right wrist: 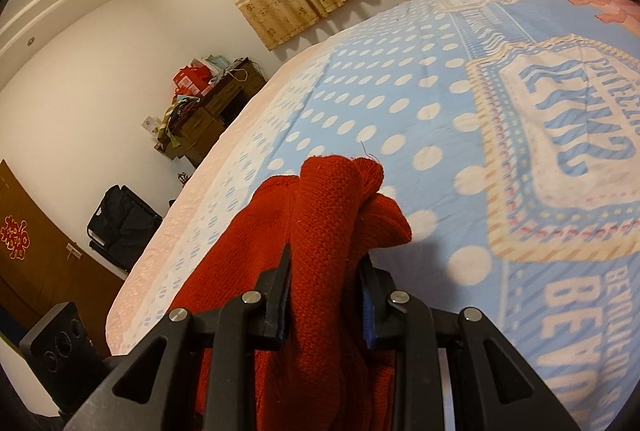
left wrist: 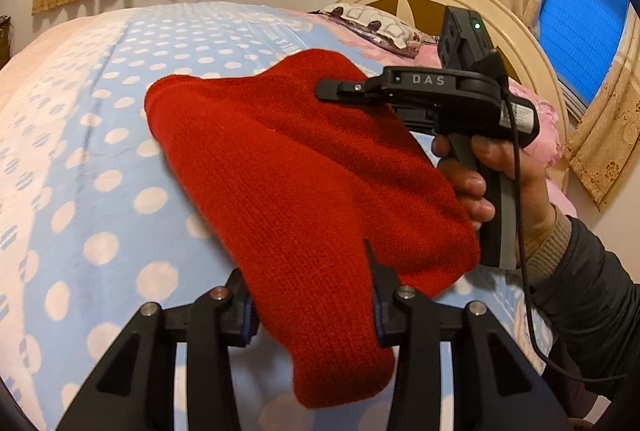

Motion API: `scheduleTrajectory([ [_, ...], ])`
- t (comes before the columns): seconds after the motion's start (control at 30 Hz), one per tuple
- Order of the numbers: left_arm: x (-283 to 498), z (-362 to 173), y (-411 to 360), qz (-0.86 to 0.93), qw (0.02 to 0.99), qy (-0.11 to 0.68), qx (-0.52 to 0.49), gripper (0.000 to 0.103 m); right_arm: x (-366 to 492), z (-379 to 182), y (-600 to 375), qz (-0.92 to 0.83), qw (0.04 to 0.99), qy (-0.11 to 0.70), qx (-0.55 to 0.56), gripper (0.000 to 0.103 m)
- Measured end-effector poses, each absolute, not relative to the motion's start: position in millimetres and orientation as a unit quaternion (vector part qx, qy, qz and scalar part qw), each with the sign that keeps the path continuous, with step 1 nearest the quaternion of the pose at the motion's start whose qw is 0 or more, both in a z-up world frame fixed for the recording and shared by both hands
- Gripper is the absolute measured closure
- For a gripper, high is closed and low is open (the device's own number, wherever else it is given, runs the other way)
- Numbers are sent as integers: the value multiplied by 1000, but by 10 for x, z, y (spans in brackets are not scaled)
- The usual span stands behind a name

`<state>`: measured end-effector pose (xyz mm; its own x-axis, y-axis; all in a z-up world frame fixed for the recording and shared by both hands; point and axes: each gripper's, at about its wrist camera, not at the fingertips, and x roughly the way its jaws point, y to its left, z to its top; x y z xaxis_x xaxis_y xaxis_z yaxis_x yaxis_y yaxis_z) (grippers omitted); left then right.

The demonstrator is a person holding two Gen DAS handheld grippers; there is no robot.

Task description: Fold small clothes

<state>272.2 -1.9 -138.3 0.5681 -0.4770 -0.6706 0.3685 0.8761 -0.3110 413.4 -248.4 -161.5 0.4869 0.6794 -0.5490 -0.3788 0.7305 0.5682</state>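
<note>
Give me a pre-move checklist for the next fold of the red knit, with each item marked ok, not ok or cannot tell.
1. Right gripper clamped on the red knit: ok, fabric bunched between its jaws.
2. Left gripper clamped on the knit: ok, fabric fills its jaws.
3. Knit lifted off the bedspread: cannot tell; the far end may rest on it.
4. Knit flat between the grips: not ok, it sags and bunches.
5. Landing area on the bedspread free: ok.
6. Cable away from the knit: ok.

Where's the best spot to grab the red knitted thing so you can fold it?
Probably by its edge corners, coming from the near side over the bed. The red knit garment is soft and hangs limp, so the left gripper and right gripper each pinch bunched fabric, holding it spread.
</note>
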Motion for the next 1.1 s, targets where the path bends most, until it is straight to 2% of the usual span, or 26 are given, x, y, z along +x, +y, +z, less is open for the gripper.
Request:
scheduleTrajectory([
  [1.1, 1929, -1240, 794, -126, 919, 360, -97, 61, 3618, -1307, -744, 421, 803, 400, 137, 75],
])
